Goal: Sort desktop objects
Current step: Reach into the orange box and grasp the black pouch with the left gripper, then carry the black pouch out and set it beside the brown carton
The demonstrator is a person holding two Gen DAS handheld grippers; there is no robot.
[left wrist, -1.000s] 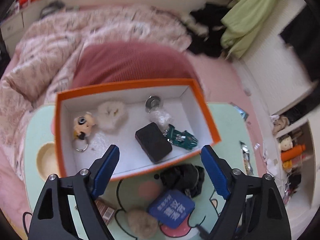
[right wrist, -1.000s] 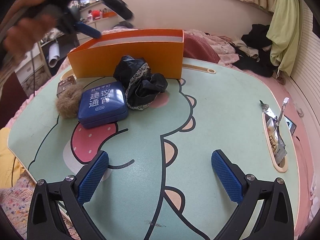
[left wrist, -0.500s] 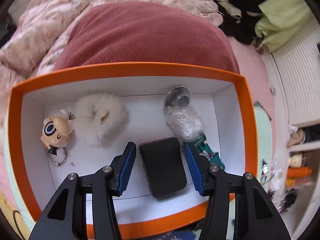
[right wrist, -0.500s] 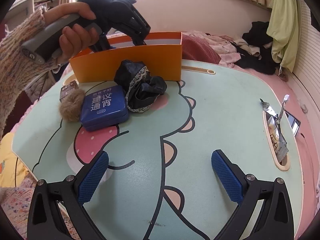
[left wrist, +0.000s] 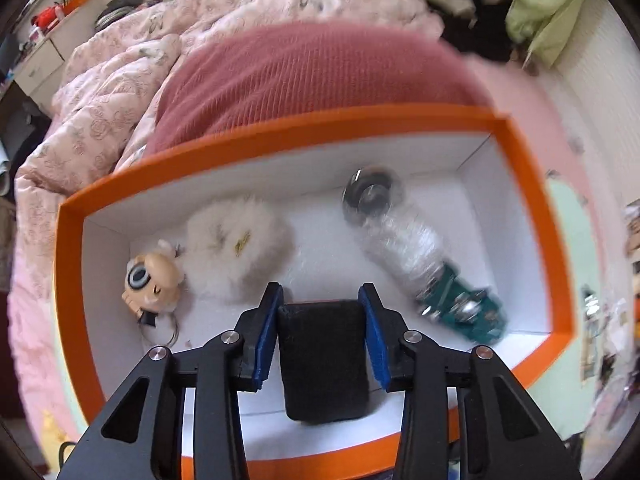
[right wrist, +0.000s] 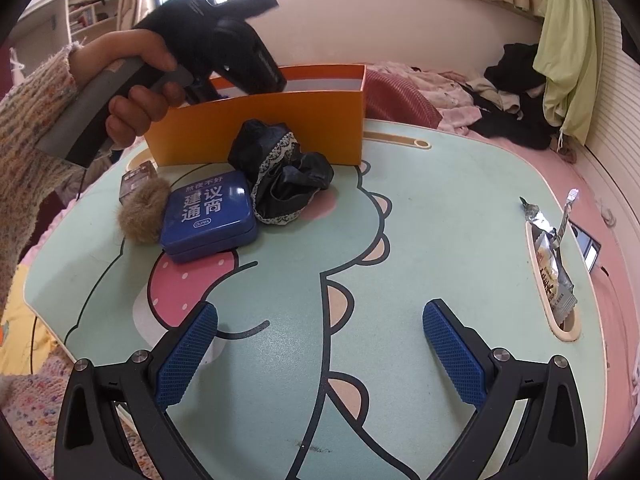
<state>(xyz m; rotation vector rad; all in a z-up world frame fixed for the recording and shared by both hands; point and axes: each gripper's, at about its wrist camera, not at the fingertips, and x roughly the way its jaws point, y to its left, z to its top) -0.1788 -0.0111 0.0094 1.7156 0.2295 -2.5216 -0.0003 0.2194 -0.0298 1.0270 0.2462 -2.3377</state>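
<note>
My left gripper [left wrist: 322,312] is inside the orange box [left wrist: 280,132], its blue pads shut on a black rectangular block [left wrist: 324,360]. The box also holds a white fluffy pom-pom [left wrist: 236,244], a cartoon keychain [left wrist: 150,280], a wrapped clear item [left wrist: 404,240] and a green circuit board [left wrist: 464,312]. My right gripper [right wrist: 320,344] is open and empty, low over the green dinosaur table [right wrist: 420,208]. In the right wrist view the orange box [right wrist: 288,128] stands at the back, with the left gripper's body reaching into it; in front lie a blue tin [right wrist: 210,212], black lace cloth [right wrist: 284,172] and a brown pom-pom [right wrist: 142,212].
A small dark packet [right wrist: 136,174] lies beside the brown pom-pom. A snack wrapper [right wrist: 554,264] sits in the table's right slot, a phone [right wrist: 588,246] just beyond. A red cushion [left wrist: 312,76] and pink bedding [left wrist: 100,100] lie behind the box.
My left gripper moved down into the box and closed its pads on the black block. My right gripper has stayed in place, open.
</note>
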